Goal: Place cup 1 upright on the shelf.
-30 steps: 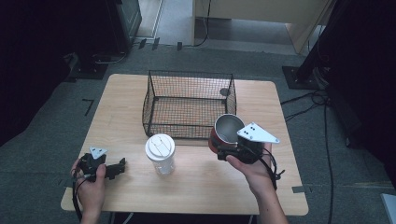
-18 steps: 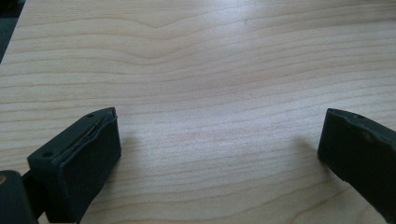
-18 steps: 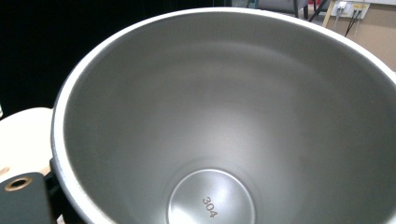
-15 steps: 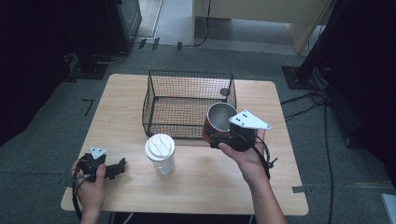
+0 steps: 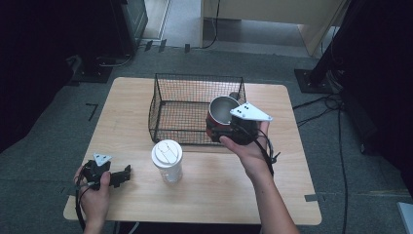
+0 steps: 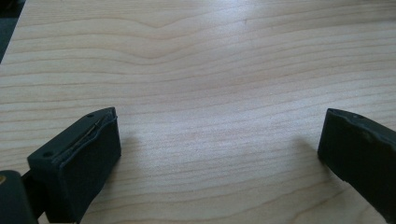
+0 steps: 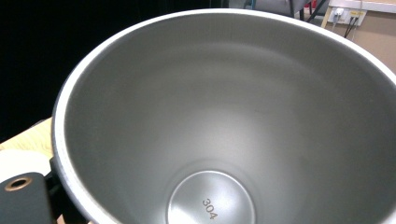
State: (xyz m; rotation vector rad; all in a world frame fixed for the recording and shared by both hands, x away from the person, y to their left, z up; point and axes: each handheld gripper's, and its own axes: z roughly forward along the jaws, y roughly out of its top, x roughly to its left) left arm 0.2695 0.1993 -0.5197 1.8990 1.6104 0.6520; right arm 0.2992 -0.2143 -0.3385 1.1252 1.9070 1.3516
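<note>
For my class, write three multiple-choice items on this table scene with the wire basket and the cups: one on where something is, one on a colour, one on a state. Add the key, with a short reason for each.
1. Where is the metal cup?
A. Flat on the table beside the white lidded cup
B. Held up at the wire basket's near right corner
C. On the floor

2. What colour is the metal cup's outside?
A. Red
B. Green
C. Yellow

3. How do the left gripper's jaws stand?
A. Shut on a cup
B. Shut on nothing
C. Open, nothing between them

Key:
1 B: the right gripper holds it at the wire basket corner.
2 A: a red wall shows below its steel rim.
3 C: the left gripper shows bare table between its wide-set jaws.
</note>
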